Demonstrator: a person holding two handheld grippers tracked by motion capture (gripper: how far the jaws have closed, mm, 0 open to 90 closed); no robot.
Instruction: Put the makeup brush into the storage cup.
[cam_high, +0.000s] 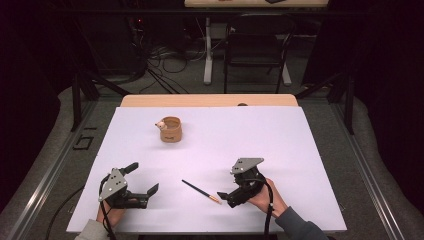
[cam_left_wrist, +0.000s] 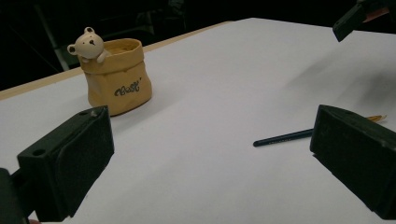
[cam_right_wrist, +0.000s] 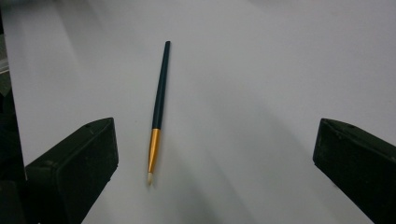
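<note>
A thin paintbrush (cam_high: 200, 191) with a dark handle, gold ferrule and pale tip lies flat on the white sheet (cam_high: 280, 140). My right gripper (cam_high: 227, 198) is open just right of its tip. In the right gripper view the brush (cam_right_wrist: 159, 102) lies between the wide jaws of the right gripper (cam_right_wrist: 215, 163), nearer the left one, with nothing touching it. My left gripper (cam_high: 143, 178) is open at the front left and holds nothing. In its own view the left gripper (cam_left_wrist: 212, 158) faces the brush (cam_left_wrist: 285, 136) and a tan sack-shaped pot (cam_left_wrist: 116, 77) with a small bear on its rim.
The pot (cam_high: 170, 130) stands upright on the far left-middle of the sheet. A wooden table edge (cam_high: 210, 100) runs behind the sheet. Beyond it are chair legs, cables and a dark floor. A jaw of the right gripper (cam_left_wrist: 355, 18) shows at the top right of the left gripper view.
</note>
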